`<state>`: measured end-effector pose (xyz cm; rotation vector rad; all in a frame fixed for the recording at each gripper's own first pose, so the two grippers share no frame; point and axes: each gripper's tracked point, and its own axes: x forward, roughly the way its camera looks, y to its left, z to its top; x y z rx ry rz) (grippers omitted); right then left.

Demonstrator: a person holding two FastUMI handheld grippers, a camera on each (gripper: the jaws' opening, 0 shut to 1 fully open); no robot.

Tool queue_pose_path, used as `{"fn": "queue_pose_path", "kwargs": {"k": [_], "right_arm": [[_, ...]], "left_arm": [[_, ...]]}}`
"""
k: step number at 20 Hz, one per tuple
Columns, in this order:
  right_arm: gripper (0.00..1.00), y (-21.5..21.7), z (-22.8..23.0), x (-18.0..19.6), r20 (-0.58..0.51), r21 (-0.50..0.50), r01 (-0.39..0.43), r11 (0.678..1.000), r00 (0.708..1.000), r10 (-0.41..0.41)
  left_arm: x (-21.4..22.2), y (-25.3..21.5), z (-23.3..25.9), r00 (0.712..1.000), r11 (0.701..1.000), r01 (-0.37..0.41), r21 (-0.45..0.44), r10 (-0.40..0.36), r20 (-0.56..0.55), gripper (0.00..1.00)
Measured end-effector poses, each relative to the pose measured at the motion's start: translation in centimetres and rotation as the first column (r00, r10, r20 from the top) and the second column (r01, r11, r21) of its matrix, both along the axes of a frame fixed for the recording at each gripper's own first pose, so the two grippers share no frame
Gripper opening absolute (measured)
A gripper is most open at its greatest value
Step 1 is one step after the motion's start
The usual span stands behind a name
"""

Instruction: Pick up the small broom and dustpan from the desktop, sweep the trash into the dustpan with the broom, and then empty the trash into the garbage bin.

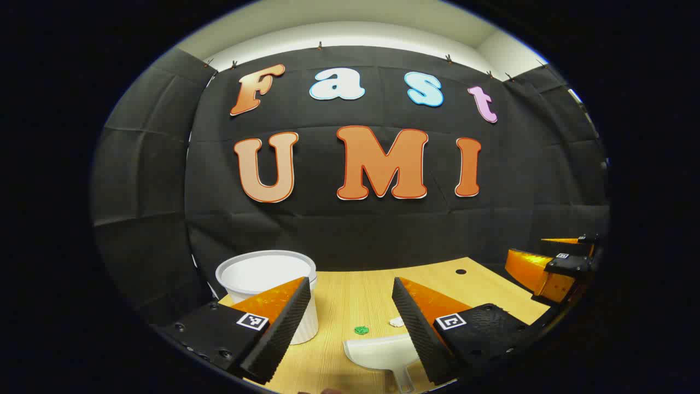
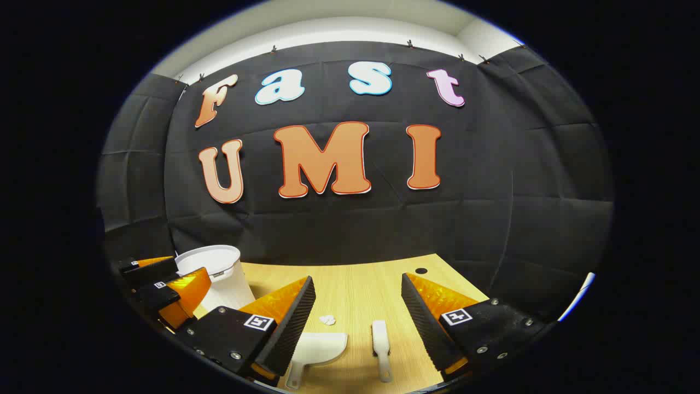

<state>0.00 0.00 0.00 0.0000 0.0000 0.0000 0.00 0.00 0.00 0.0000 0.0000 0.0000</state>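
Observation:
A white dustpan (image 1: 383,353) lies on the wooden desktop (image 1: 355,290), just below and between the fingers of my left gripper (image 1: 350,323), which hangs open above it. Past the dustpan lie a green scrap (image 1: 361,330) and a white crumpled scrap (image 1: 396,322). In the right gripper view the dustpan (image 2: 320,346) lies left of a small white broom (image 2: 381,342), with the white scrap (image 2: 327,319) beyond them. My right gripper (image 2: 358,320) is open above the broom. The white garbage bin (image 1: 270,287) stands at the left of the desk.
The bin (image 2: 216,276) sits close behind the left gripper (image 2: 164,290) as the right gripper view shows it. The other gripper (image 1: 552,268) appears at the right edge of the left gripper view. A cable hole (image 1: 460,271) marks the desk's far edge. Black cloth walls surround the desk.

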Motion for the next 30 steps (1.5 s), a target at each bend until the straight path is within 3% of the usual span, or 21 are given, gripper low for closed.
{"fn": "queue_pose_path", "kwargs": {"k": [10, 24, 30], "right_arm": [[0.95, -0.9, 1.5, -1.1, 0.021, -0.015, 0.06, 0.998, 0.998, -0.059], [0.95, -0.7, 1.0, -0.7, 0.005, -0.023, 0.041, 0.999, 0.999, -0.041], [0.95, -1.3, 1.0, -0.7, 0.002, -0.023, 0.058, 0.998, 0.998, -0.058]], "left_arm": [[1.3, -1.9, 1.7, 0.997, 0.997, 0.074, 0.012, -0.075, 0.013, 0.95], [0.3, 0.4, 1.7, 1.0, 1.0, 0.01, 0.0, -0.01, 0.024, 0.95], [1.2, -0.5, 1.2, 0.999, 0.999, 0.033, -0.027, -0.033, 0.005, 0.95]]}}
